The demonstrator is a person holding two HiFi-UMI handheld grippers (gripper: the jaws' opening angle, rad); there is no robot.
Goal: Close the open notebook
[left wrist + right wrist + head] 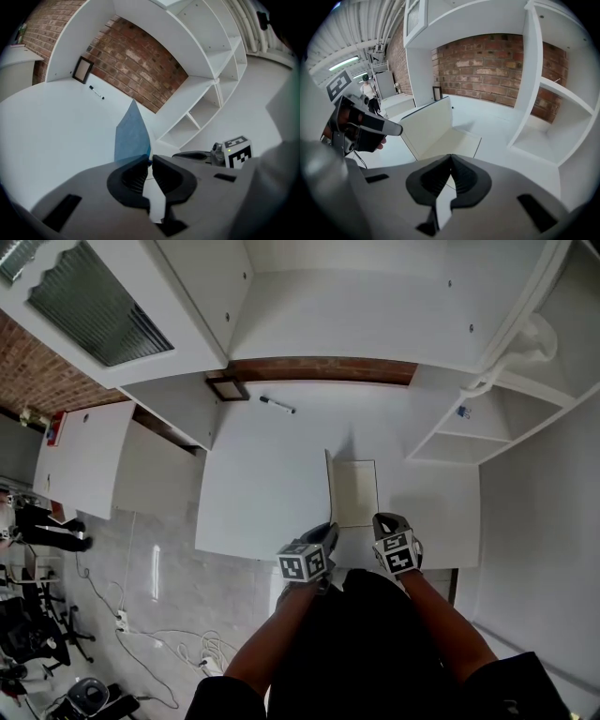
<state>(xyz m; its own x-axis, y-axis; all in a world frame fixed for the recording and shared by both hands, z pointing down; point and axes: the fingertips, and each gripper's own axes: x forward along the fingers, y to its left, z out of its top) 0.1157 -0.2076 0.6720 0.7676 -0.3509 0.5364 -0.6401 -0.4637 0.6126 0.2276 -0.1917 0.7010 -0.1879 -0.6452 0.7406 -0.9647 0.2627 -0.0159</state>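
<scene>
the notebook (356, 488) is seen lying near the front edge of the white desk (262, 484), its blue cover (132, 136) stood upright and pinched at the near edge by the left gripper (150, 160), with the right gripper (451, 159) pressed together on nothing just beside the page's near right corner

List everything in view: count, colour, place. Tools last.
desk: 1, white, under the rest.
notebook: 1, blue cover, cream pages, near edge of desk; cover stands upright, right page flat.
marker: 1, dark, far side of desk.
picture frame: 1, dark, back left corner.
shelf unit: 1, white, right of desk.
brick wall: 1, red-brown, behind desk.
cables: several, white, floor at left.
left tool: 1, grey, shut on notebook cover.
right tool: 1, grey, shut, empty, by notebook's near right edge.
</scene>
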